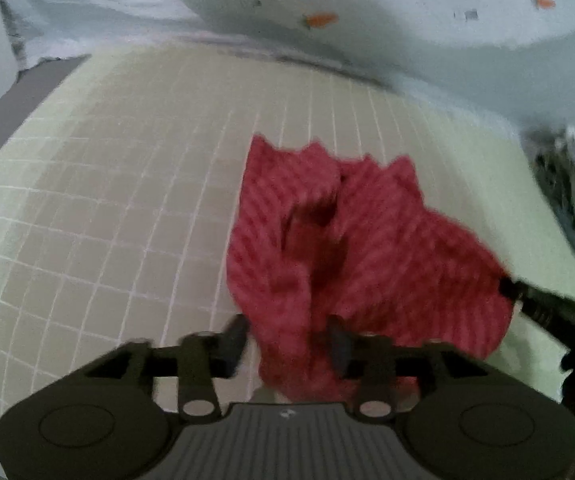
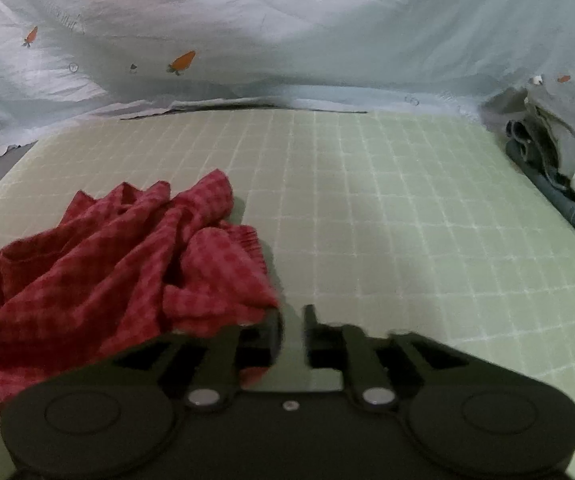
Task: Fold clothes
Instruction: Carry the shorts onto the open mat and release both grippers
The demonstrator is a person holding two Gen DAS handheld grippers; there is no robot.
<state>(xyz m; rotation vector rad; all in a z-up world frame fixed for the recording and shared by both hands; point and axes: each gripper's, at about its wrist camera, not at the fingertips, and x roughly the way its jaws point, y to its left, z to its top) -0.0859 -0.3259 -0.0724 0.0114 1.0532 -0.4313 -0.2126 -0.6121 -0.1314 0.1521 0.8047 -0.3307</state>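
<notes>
A crumpled red checked cloth [image 1: 367, 248] lies on the green grid mat [image 1: 107, 200]. In the left wrist view my left gripper [image 1: 287, 344] has its fingers apart, with a bunched part of the cloth between them. In the right wrist view the cloth [image 2: 119, 264] lies to the left, and my right gripper [image 2: 292, 332] sits just right of its near corner, its jaws a narrow gap apart with only mat between them. The right gripper's tip also shows at the cloth's right edge in the left wrist view [image 1: 527, 300].
A pale blue sheet with carrot prints [image 2: 287, 40] hangs behind the mat. A pile of grey and dark folded clothes [image 2: 559, 160] sits at the mat's far right edge. The mat [image 2: 407, 220] stretches out to the right of the cloth.
</notes>
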